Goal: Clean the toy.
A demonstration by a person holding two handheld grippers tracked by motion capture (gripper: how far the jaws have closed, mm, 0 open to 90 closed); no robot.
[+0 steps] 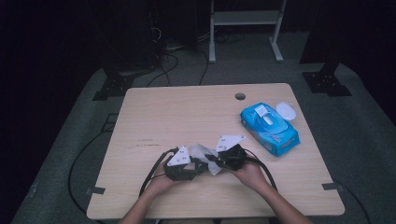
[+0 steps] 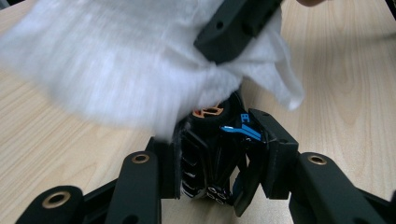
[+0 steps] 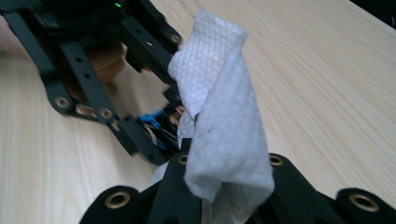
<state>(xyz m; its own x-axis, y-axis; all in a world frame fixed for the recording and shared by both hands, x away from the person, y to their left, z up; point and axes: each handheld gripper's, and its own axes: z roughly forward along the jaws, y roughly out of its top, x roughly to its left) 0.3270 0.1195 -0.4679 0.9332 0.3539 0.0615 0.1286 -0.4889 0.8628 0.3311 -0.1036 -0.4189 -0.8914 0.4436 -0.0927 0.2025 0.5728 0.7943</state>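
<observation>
A small black toy car (image 2: 210, 140) with blue trim and an orange wheel hub sits between the jaws of my left gripper (image 2: 217, 161), which is shut on it. A white wet wipe (image 2: 121, 70) drapes over the car's far end. My right gripper (image 3: 224, 186) is shut on that wipe (image 3: 224, 116), which folds up over its jaws. In the high view both grippers meet near the table's front middle, left gripper (image 1: 196, 167) and right gripper (image 1: 214, 159) tip to tip, with the wipe (image 1: 204, 150) between them. In the right gripper view the car (image 3: 152, 120) is mostly hidden.
A blue pack of wet wipes (image 1: 269, 128) lies at the right of the wooden table (image 1: 177, 112), its white lid (image 1: 286, 111) flipped open. A cable hole (image 1: 240, 96) is near the far edge. Cables trail from both grippers toward the front edge.
</observation>
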